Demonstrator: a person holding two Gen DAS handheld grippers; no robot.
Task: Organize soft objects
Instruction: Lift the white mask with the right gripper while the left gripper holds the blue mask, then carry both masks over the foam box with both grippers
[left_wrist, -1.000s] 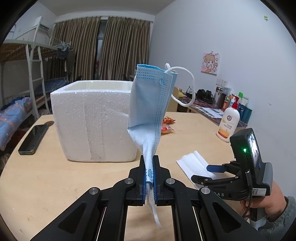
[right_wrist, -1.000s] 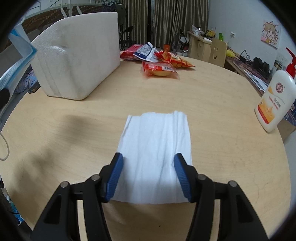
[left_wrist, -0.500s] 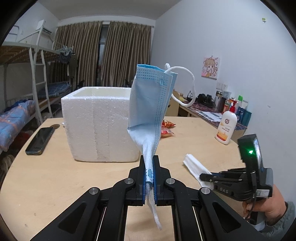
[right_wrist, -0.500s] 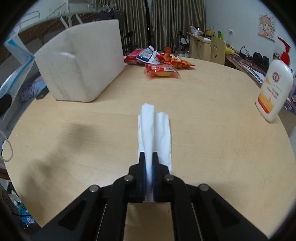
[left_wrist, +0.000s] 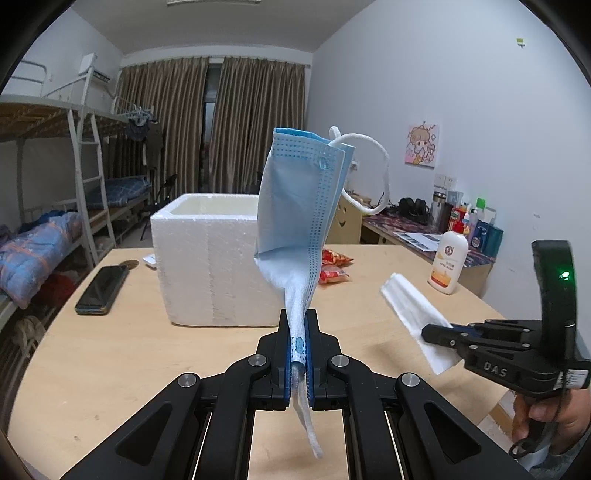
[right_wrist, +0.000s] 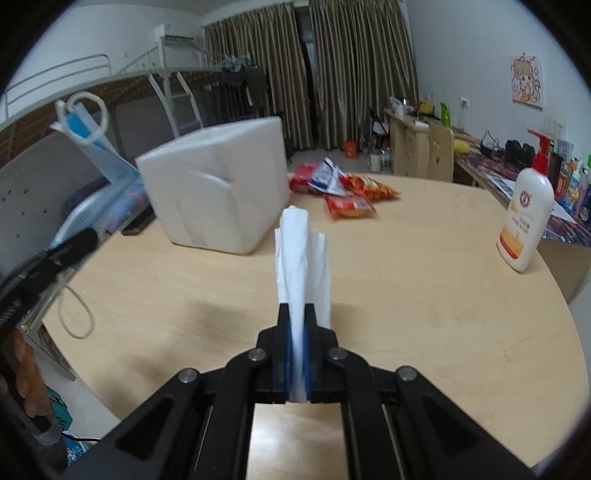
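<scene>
My left gripper is shut on a blue face mask and holds it upright above the table, its white ear loop hanging to the right. My right gripper is shut on a white tissue and holds it lifted off the round wooden table. In the left wrist view the right gripper shows at the right with the tissue in it. In the right wrist view the mask shows at the left. An open white foam box stands behind the mask.
A black phone lies left of the foam box. Red snack packets lie behind the box. A lotion pump bottle stands at the table's right edge. A bunk bed and a cluttered desk flank the table.
My right gripper closed on the flat tissue and lifted it off the table. My left gripper rose a little with the mask still in it.
</scene>
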